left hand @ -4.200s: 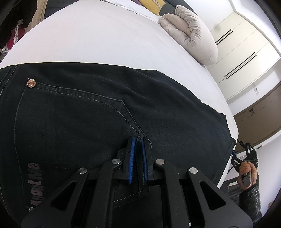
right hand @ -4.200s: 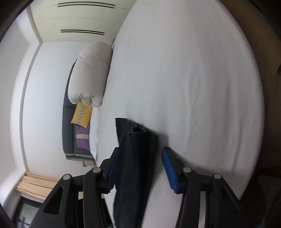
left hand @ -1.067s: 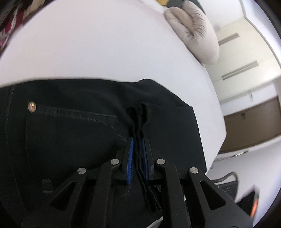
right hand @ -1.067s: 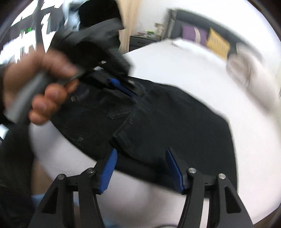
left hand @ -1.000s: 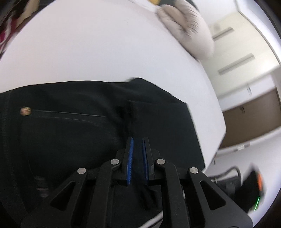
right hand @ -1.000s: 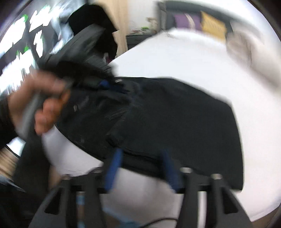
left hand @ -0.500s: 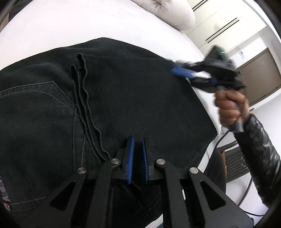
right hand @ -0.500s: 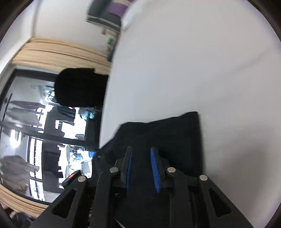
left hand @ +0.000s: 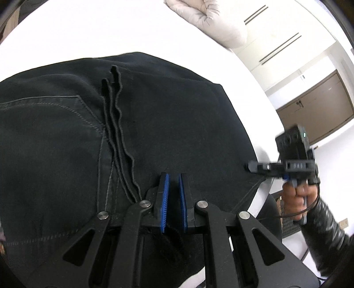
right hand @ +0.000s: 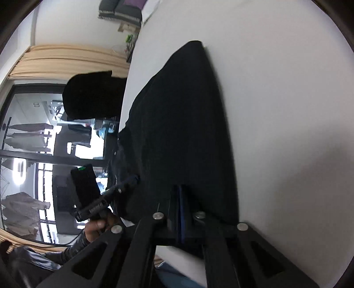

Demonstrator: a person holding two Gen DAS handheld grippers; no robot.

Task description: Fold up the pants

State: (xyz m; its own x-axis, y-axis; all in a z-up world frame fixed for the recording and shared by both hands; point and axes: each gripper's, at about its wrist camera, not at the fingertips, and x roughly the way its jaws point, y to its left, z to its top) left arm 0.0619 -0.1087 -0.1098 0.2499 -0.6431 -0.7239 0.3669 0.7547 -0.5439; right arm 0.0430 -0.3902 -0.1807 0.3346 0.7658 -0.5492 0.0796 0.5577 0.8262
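Left wrist view: the pants point(left hand: 166, 137) lie folded on the white bed point(left hand: 66, 37), filling the centre and left of the frame, with the hems stacked in a wavy line from upper centre down to lower centre. The left gripper point(left hand: 173, 199) at bottom centre is pinched nearly shut, with dark cloth bunched between the blue pads point(left hand: 164, 199). It looks like a grip on the near edge of the fold, though how many layers it has I cannot tell. The right gripper point(left hand: 249, 166) comes in at mid right, tips at the pants' right edge; the frame is too blurred to tell jaw state. A beige duvet point(left hand: 210, 20) sits at top centre, well clear.

Risk here: if the left grip has only the top layer, lifting peels the fold apart and the hems slide out of line.

Right wrist view: the pants point(right hand: 177, 121) run from upper centre to bottom centre as a dark band on the bed point(right hand: 287, 110). The right gripper point(right hand: 180, 199) at bottom centre has its jaws closing to almost nothing, at the fabric edge. It probably nips the edge, but dark on dark hides the contact. The left gripper point(right hand: 135, 178) is at lower left, tips on the cloth.

Risks: a thin nip on the right slips out under tension. Uneven pull between the two hands skews the next fold. The near edge sits close to the bed's rim, so dropped cloth could slide off.
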